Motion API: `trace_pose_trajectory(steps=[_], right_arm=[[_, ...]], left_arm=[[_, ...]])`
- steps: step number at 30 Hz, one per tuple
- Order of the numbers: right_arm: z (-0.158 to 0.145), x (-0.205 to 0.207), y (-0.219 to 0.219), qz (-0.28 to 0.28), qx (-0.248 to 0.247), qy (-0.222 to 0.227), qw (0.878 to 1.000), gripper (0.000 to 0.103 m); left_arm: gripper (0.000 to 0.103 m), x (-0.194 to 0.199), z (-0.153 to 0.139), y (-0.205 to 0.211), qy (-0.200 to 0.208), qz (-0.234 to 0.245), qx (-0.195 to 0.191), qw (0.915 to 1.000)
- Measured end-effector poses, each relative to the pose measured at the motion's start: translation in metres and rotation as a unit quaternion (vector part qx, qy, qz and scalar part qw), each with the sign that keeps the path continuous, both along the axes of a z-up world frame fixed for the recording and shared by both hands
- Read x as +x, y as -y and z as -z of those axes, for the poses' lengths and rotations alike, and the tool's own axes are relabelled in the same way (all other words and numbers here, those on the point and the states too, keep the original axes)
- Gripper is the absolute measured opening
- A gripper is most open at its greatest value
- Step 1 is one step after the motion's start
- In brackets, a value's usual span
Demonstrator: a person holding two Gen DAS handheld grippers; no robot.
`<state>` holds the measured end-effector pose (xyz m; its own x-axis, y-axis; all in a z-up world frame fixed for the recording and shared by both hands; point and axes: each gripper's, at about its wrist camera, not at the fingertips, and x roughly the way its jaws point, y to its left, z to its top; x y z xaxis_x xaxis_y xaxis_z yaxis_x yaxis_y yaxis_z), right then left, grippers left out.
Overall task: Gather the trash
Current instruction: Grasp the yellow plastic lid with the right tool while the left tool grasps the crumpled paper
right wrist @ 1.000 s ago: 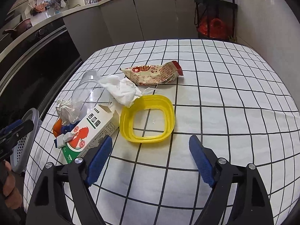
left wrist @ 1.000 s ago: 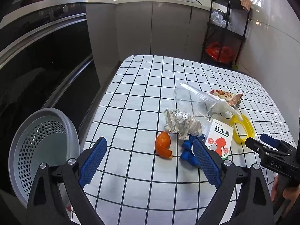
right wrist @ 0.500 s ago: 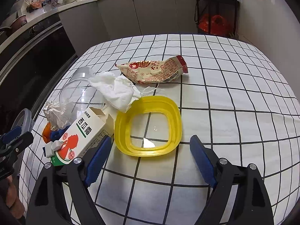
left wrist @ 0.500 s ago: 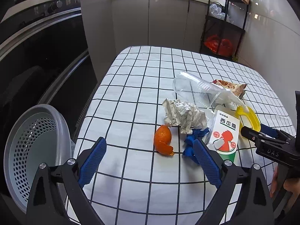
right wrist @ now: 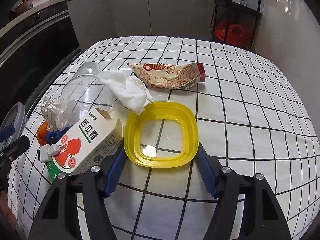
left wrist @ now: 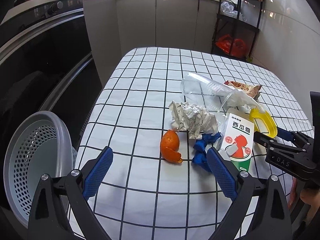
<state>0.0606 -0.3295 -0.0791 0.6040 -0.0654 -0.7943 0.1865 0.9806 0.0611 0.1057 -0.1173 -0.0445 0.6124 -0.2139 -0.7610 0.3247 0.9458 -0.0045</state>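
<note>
Trash lies on the checked tablecloth: an orange peel [left wrist: 170, 146], blue scraps [left wrist: 204, 146], crumpled paper [left wrist: 193, 120], a clear plastic cup [left wrist: 204, 92] on its side, a white carton [left wrist: 239, 138], a white tissue [right wrist: 128, 90], a snack wrapper [right wrist: 170, 75] and a yellow lid [right wrist: 162, 138]. My left gripper [left wrist: 160, 172] is open, just short of the peel. My right gripper [right wrist: 160, 172] is open, its fingers either side of the yellow lid's near edge. It also shows in the left wrist view [left wrist: 280, 146].
A grey perforated bin [left wrist: 34, 160] stands off the table's left edge. A dark oven front [left wrist: 40, 60] runs along the left. A black shelf rack [left wrist: 238, 20] with a red bag stands behind the table. A wall is to the right.
Both grippers have moved forward over the table. The left one is closer to the orange peel. The right one now reaches the yellow lid's near edge. Nothing on the table has moved.
</note>
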Motion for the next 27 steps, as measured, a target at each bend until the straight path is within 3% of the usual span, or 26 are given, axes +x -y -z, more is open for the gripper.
trace_pose_trajectory(steps=[13, 27], right_arm=[[-0.031, -0.025, 0.032, 0.052, 0.038, 0.041, 0.997, 0.065], [-0.029, -0.022, 0.034, 0.050, 0.043, 0.040, 0.997, 0.065]], left_arm=[[0.093, 0.020, -0.002, 0.008, -0.021, -0.004, -0.028, 0.9994], [0.090, 0.048, 0.010, 0.036, -0.003, -0.002, -0.008, 1.0000]])
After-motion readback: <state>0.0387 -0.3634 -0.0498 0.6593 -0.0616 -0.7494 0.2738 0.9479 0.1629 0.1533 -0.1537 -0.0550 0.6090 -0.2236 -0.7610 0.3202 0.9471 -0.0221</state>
